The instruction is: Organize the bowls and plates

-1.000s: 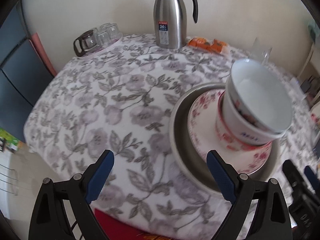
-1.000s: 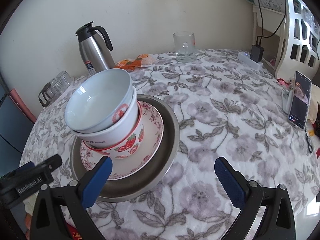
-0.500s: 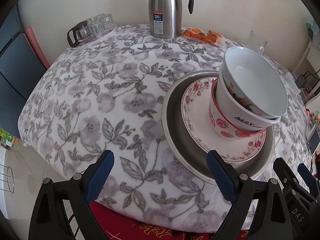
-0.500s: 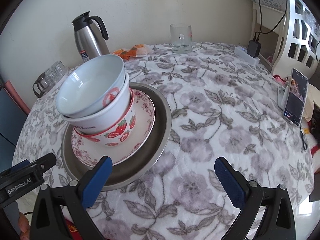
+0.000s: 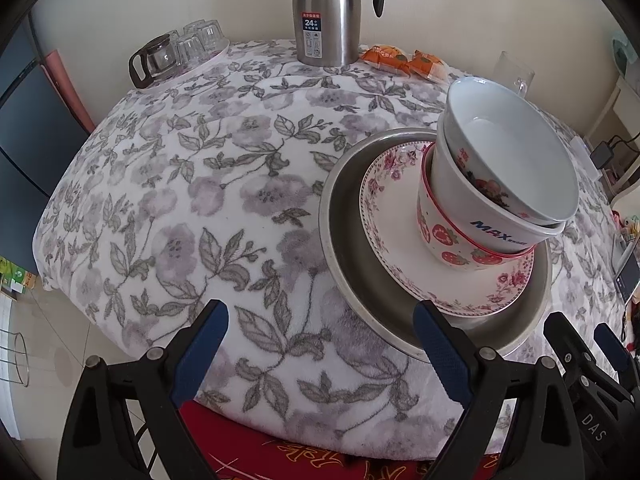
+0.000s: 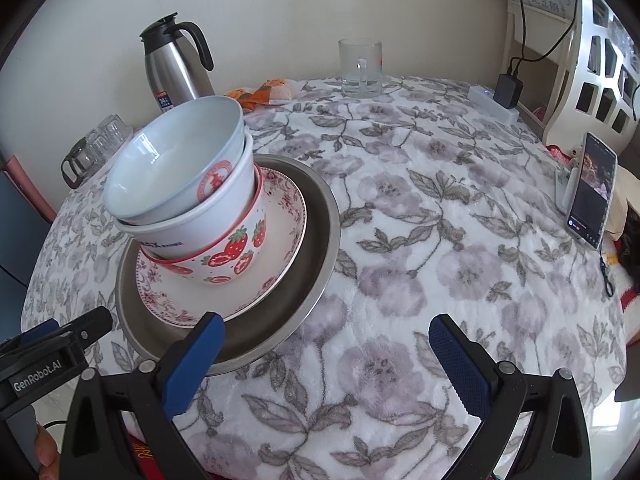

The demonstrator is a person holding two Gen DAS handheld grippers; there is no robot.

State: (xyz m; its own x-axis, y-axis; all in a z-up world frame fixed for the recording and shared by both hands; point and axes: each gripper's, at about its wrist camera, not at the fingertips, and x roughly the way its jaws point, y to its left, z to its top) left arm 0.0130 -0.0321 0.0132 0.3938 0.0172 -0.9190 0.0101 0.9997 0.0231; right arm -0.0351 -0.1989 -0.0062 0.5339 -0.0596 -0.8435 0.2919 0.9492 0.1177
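Near the front edge of the flowered tablecloth [image 6: 440, 208] sits the steel tray [image 6: 320, 240], my landmark. On it lies the rose-patterned plate [image 6: 288, 216], and on that plate stand three nested bowls: the strawberry bowl [image 6: 236, 256] lowest, the white bowl [image 6: 188, 228] with blue lettering inside it, the red-crest bowl [image 6: 176, 164] on top.

I judge the stacking done, or close to it. Both my grippers hang at the tray's near side, the left gripper [image 5: 320, 348] and the right gripper [image 6: 328, 356] each with fingers spread wide and holding nothing.

What remains, I think, is straightening. The bowls' mouths face up, but the upper two sit crooked, their shared axis leaning away from the steel flask [image 6: 176, 68] behind the tray. A next move would call for pinching the top rim gently and seating it level without rocking the pile.
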